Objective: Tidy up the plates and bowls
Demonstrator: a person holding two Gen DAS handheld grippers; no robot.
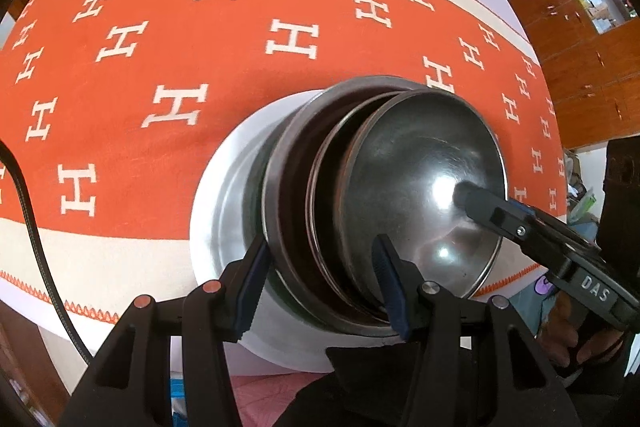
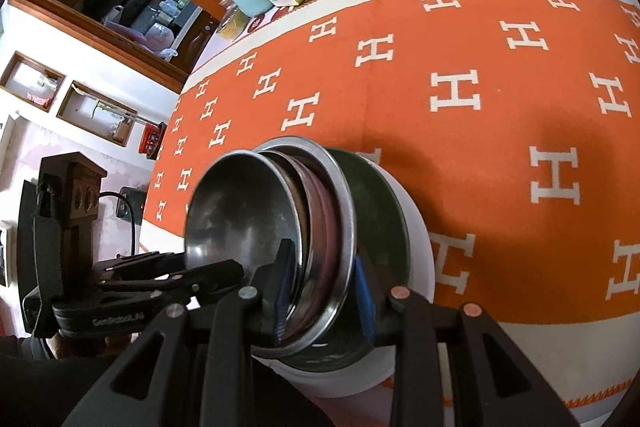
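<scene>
the surface, spread with an orange cloth patterned in white h shapes, carries our whole stack near its front edge. at the bottom lies one broad white round plate; in it sits a dark green bowl, then a wide-rimmed steel plate, and nested in that at least one more thin steel dish, its count hard to settle. tilted on top leans one small polished steel bowl.

our left tongs are spread wide and straddle the near rims of the steel pieces, not visibly pinching. our right tongs likewise stand open astride the rims of the steel plate and its inner dishes; we see no pad pressing metal.

we judge the risk to be the top bowl: it stands on edge, so a nudge from either tongs could send it sliding off the stack. closing on several rims at once might also lift or shift the wrong piece.
</scene>
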